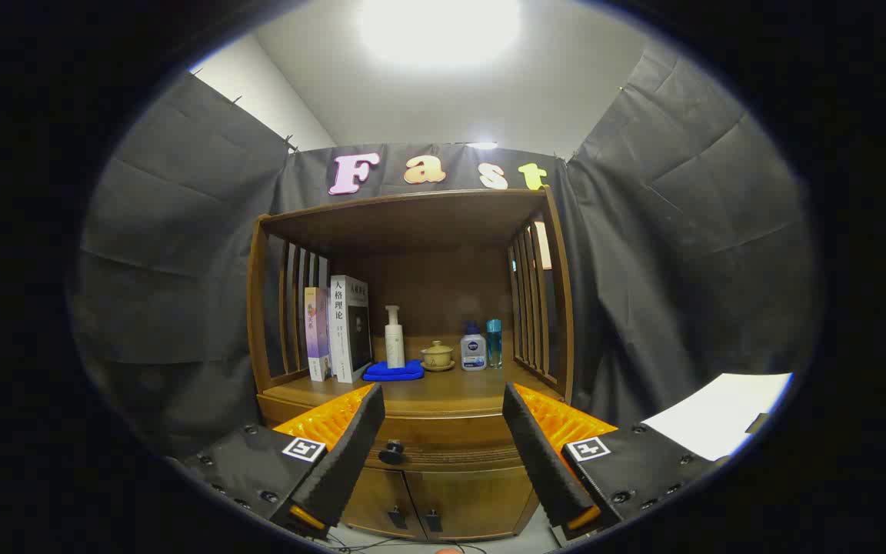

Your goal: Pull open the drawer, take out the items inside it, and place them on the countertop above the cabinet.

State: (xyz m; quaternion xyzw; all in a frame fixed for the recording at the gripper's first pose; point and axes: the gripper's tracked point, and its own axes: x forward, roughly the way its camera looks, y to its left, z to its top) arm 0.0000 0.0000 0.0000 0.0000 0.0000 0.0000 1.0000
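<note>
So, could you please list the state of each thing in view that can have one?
tongs: open, holding nothing, short of the cabinet
drawer: shut, knob untouched
cabinet doors: both shut
books: upright, at the countertop's left
pump bottle: upright on the folded blue cloth
lidded cup: lid on, on its saucer
two small bottles: upright, capped
</note>
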